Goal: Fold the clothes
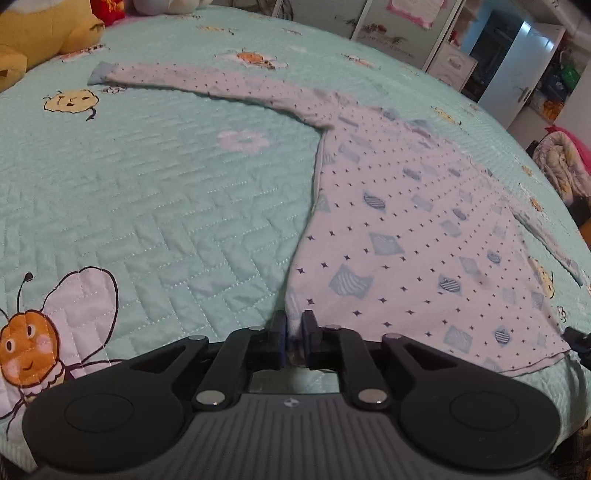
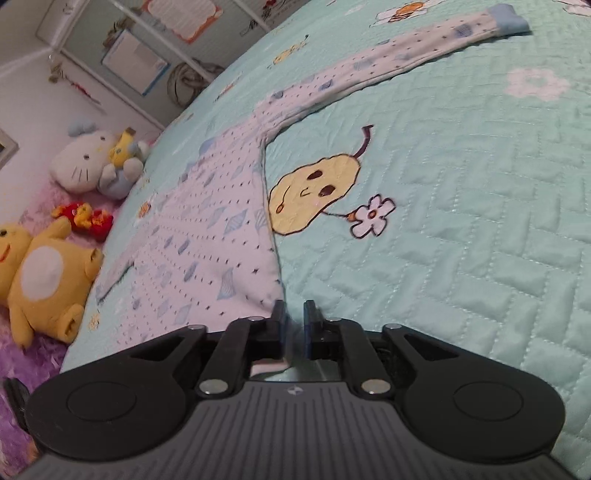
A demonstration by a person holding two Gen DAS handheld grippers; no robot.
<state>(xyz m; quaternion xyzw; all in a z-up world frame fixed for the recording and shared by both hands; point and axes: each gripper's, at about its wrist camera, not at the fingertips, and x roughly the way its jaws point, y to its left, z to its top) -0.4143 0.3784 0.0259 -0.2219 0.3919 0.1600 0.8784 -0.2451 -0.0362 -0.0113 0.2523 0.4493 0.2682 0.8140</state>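
**Quilted bed, one shirt on it**

Under me is a bed covered by a mint-green quilted bedspread [image 1: 147,206], stitched in a herringbone pattern and printed with cartoon bees and white flowers. Flat on it lies a pale long-sleeved shirt with blue diamonds and small dark stars [image 1: 399,221], sleeves stretched outward. A yellow plush toy [image 1: 40,33] seems to rest at the bedspread's far edge.

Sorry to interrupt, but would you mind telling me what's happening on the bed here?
A person with a handheld gripper in each hand is starting to fold a long-sleeved patterned top spread flat on a quilted bedspread. The left gripper is pinching one bottom corner of the hem; the right gripper sits at the other bottom corner with a narrow gap. Both sleeves are still stretched out, nothing folded yet.
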